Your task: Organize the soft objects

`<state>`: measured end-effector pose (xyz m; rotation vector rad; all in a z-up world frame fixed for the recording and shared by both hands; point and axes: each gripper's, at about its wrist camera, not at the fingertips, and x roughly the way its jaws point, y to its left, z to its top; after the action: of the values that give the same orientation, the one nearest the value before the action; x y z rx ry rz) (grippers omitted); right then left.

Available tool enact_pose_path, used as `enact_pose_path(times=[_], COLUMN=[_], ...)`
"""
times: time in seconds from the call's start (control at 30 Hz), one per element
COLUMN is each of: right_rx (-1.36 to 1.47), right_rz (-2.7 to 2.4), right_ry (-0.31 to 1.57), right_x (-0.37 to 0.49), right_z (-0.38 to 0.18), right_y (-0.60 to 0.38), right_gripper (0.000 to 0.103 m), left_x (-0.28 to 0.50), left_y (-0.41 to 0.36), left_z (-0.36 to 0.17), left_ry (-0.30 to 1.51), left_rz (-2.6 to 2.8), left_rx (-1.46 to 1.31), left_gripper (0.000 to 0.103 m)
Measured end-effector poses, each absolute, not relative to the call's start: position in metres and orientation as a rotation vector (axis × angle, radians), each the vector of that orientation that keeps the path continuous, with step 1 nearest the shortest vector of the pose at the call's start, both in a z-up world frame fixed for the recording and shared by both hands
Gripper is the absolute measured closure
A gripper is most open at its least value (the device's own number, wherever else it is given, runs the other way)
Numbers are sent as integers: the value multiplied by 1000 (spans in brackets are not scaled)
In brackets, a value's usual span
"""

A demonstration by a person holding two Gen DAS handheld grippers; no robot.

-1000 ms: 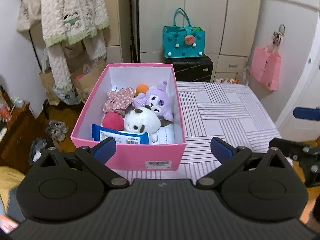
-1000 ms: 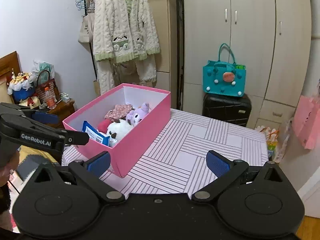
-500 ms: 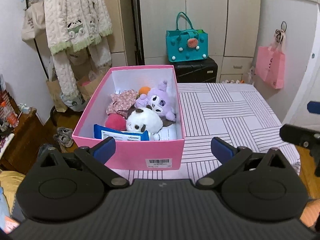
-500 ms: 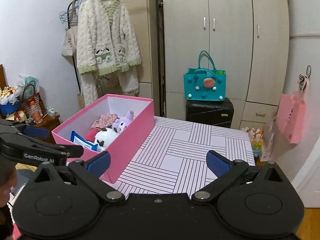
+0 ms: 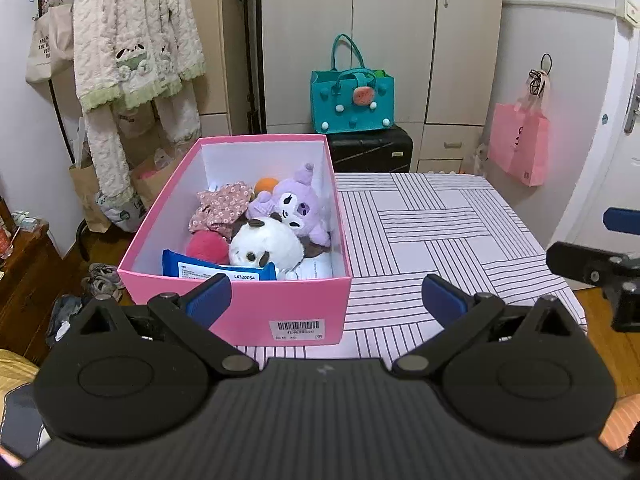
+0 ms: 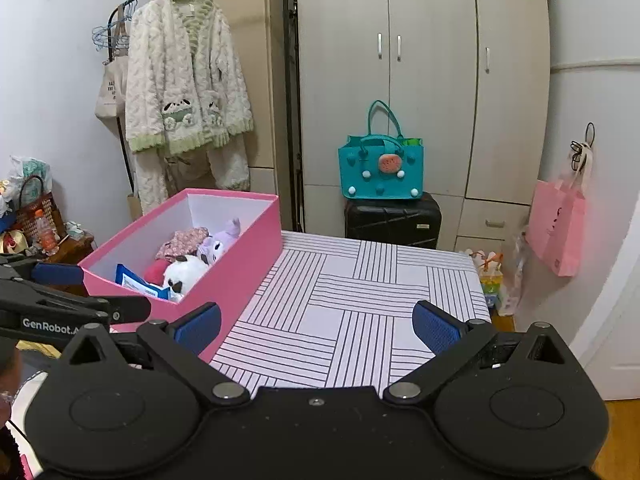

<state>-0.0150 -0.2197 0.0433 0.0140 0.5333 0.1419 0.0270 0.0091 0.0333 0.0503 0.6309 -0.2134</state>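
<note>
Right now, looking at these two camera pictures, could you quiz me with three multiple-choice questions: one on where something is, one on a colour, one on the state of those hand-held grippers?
1. Where does the white panda plush lie?
A. on the striped tablecloth
B. inside the pink box
C. in the teal bag

2. What colour is the big-eared plush beside it?
A. purple
B. green
C. yellow

3. How do the left hand-held gripper and right hand-held gripper stand?
A. both shut on toys
B. one open, one shut
C. both open, holding nothing

Answers:
1 B: it sits between the box walls.
2 A: its body is lilac.
3 C: blue pads spread wide, nothing between them.
</note>
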Motion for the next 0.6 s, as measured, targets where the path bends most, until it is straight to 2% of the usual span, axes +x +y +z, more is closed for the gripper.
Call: enact_pose_path(times=[0.6], right_rx=[-36], right_rz=[134], right_ry=[455], right_x=[-28], right_z=[29], right_y=[-212], right_gripper=[0], left_x=[21], left_y=[14], left_z=[27], left_ry=[531], left_rz=[-140], left_rx=[89], left_gripper=[0])
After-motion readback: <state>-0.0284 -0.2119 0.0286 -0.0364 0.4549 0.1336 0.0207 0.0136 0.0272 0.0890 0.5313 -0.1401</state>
